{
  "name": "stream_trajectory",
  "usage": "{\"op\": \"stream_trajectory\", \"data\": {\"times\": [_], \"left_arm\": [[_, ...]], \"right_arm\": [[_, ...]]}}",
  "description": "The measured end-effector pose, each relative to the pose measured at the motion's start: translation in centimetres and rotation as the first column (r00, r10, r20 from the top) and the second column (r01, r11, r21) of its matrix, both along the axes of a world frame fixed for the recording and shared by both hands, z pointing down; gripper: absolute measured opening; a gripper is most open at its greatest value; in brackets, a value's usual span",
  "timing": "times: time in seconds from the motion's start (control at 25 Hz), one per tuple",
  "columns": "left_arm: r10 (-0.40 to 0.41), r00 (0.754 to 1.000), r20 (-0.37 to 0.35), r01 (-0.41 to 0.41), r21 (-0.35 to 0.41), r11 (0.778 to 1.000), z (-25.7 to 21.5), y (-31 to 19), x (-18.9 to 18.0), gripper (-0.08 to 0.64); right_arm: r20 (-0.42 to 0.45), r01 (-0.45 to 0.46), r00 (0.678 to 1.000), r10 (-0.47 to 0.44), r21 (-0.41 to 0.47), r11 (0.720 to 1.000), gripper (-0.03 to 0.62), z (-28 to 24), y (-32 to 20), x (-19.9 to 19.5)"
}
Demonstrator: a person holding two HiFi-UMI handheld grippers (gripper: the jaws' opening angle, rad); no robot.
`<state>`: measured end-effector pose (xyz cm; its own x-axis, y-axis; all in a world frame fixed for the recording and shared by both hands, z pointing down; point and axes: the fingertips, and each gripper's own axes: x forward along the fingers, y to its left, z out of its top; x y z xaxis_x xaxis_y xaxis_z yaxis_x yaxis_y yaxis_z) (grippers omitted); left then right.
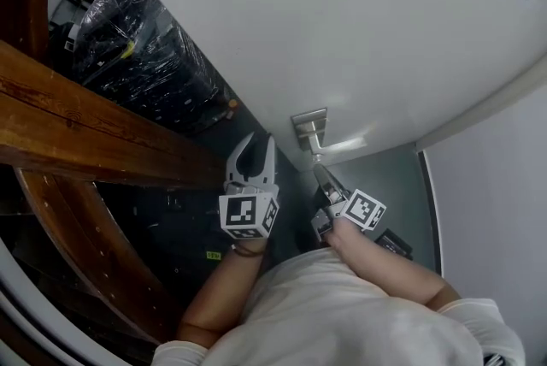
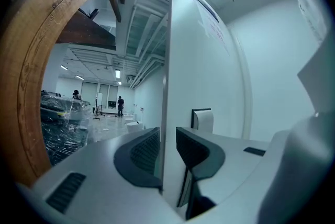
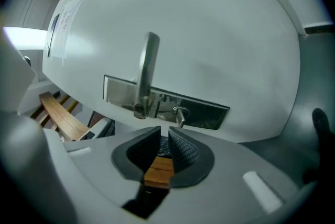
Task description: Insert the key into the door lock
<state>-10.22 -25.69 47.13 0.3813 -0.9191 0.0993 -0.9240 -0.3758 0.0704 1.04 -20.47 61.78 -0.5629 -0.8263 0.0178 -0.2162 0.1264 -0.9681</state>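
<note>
While the left tool (image 2: 167,140) is clamping the door (image 2: 201,81), the right tool (image 3: 164,136) is gripping the key (image 3: 163,148) near the lock (image 3: 204,113). Aligning with the keyhole probably comes next.

So the left light-grey plastic gripper (image 1: 255,149) was stuck out ahead off the bare left forearm (image 1: 214,292), its dark ribbed pads (image 2: 144,152) snug against both sides of the white door's edge (image 2: 168,113). The right light-grey plastic gripper (image 1: 320,171) reached forward off the bare right forearm (image 1: 397,270). Its jaws were pretty much together, pinching a small dark round piece (image 3: 164,147).
</note>
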Motion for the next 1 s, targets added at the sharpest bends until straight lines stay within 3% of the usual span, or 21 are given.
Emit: {"op": "stream_trajectory", "data": {"times": [0.12,0.28,0.52,0.64,0.8,0.88,1.0], "left_arm": [[0.001,1.0,-0.009,-0.001,0.007,1.0,-0.5,1.3,0.0,0.097],[0.01,1.0,-0.024,-0.01,0.008,1.0,-2.0,3.6,0.4,0.091],[0.026,0.999,-0.023,-0.025,0.073,0.997,-6.0,7.0,1.0,0.036],[0.02,0.999,-0.039,-0.018,0.069,0.997,-7.3,8.8,0.9,0.011],[0.017,0.998,-0.053,-0.014,0.073,0.997,-8.4,11.2,1.2,0.007],[0.019,0.999,-0.041,-0.015,0.086,0.996,-8.7,11.9,1.3,0.008],[0.013,0.999,-0.03,-0.009,0.106,0.994,-9.2,12.6,0.9,0.008]], "right_arm": [[-0.127,0.041,0.991,-0.034,0.054,0.998,0.03,-1.9,0.9,-0.3],[-0.327,0.114,0.944,-0.046,0.192,0.975,0.0,-6.0,2.1,-0.6],[-0.565,0.204,0.823,0.05,0.378,0.903,0.0,-12.9,3.8,-0.6],[-0.666,0.262,0.733,0.139,0.465,0.846,0.0,-16.9,4.8,-1.4],[-0.748,0.331,0.609,0.263,0.541,0.773,0.0,-21.0,6.7,-2.8],[-0.759,0.347,0.582,0.291,0.556,0.755,0.0,-22.0,7.5,-3.5],[-0.76,0.358,0.573,0.306,0.568,0.741,0.0,-22.8,8.3,-4.3]]}}
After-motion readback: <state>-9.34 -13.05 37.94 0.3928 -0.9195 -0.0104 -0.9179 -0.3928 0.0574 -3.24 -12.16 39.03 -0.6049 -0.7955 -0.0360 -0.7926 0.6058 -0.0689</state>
